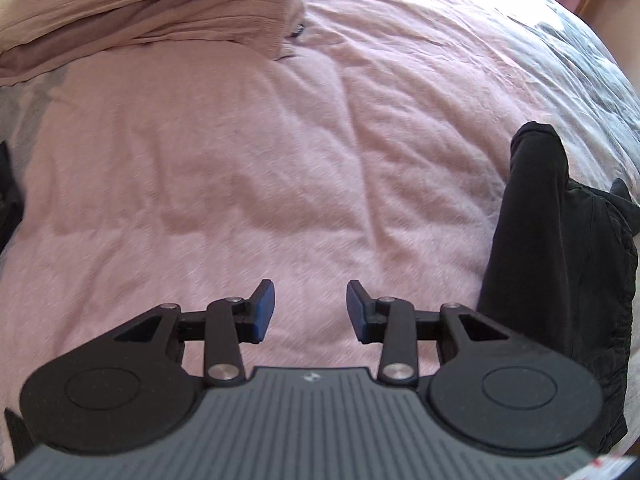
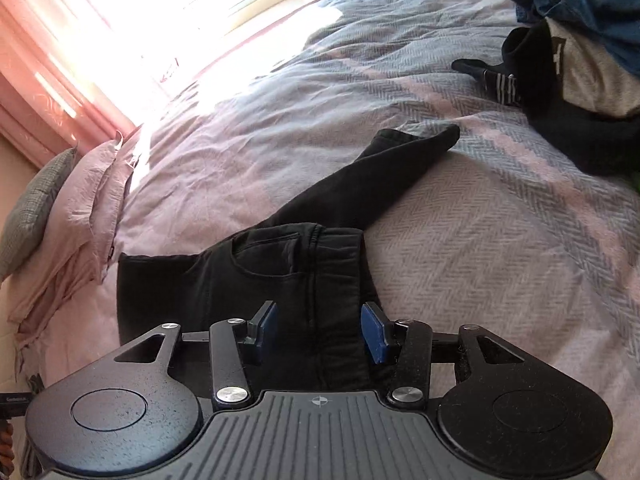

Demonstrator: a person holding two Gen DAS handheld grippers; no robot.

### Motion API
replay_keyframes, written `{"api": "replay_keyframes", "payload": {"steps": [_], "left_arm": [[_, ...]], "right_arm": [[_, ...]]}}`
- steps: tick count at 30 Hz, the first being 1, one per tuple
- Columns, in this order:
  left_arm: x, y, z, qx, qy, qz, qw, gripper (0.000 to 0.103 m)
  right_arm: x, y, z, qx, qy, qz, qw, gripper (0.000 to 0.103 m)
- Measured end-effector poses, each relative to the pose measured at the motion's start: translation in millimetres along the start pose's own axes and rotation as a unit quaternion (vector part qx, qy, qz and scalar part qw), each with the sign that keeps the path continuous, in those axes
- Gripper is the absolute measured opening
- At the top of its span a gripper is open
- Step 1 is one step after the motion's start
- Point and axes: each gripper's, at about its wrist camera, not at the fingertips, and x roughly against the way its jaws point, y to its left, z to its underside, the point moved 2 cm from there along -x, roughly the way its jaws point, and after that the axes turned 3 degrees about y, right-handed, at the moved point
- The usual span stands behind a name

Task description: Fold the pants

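**Both tools empty, pants half laid out on bed**

Left wrist view: left tool sits closest, jaws apart, nothing between the blue pads, only pink bedspread below it. Black pants lie off to the right edge of this view, well clear of the tool. Pillows stacked at the far end.

Right wrist view: right tool hangs over the pants, jaws wide apart, pads either side of the seat seam but not pressing cloth as far as I can tell. Waist and pocket end is nearest, one leg runs away diagonally to the cuff. Separate heap of clothes at far right, not touching the pants.

Handling, my read: denim-like, soft and floppy but with some weight, won't hold shape, grips fine on rubber pads. Thick seams and waistband are the firm spots. Best bet: pinch waistband corner with one tool, cuff or leg hem with the other, keep tension so it doesn't bunch.
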Motion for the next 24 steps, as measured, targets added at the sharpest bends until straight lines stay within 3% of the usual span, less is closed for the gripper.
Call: {"api": "replay_keyframes", "payload": {"steps": [2,5,10,12,13,14,18,21,24], "left_arm": [[-13.1,-9.6,-6.9,-0.005,0.004,0.004,1.0000,0.034],[-33.8,-19.2,-16.1,-0.006,0.017,0.001,0.9998,0.035],[-55.4,-28.0,-24.0,0.002,0.031,-0.001,0.9995,0.034],[-61.6,-32.6,-27.9,0.002,0.036,-0.002,0.9993,0.034],[-64.4,-35.3,-30.6,-0.001,0.037,-0.004,0.9993,0.034],[-66.7,-38.2,-33.5,-0.003,0.038,-0.007,0.9992,0.034],[-71.3,-51.4,-49.9,-0.022,0.031,-0.006,0.9993,0.034],[-76.6,-71.4,-66.8,-0.058,0.025,-0.003,0.9980,0.033],[-85.2,-108.0,-84.4,-0.117,0.016,0.018,0.9929,0.033]], "right_arm": [[-24.3,-12.8,-10.1,-0.002,0.013,-0.013,1.000,0.055],[-56.7,-32.9,-22.0,-0.002,0.027,-0.027,0.999,0.058],[-96.6,-58.5,-29.0,-0.042,0.055,-0.096,0.993,0.058],[-100.7,-61.7,-29.4,-0.062,0.052,-0.132,0.988,0.046],[-99.4,-60.1,-29.3,-0.061,0.053,-0.135,0.988,0.019],[-94.2,-56.9,-28.1,-0.054,0.050,-0.140,0.987,0.013],[-28.9,-48.4,-10.1,-0.041,-0.013,-0.158,0.987,0.011],[34.7,-62.0,16.9,-0.082,-0.052,-0.120,0.988,0.010],[99.3,-86.2,59.0,-0.157,-0.061,-0.048,0.985,0.010]]}}
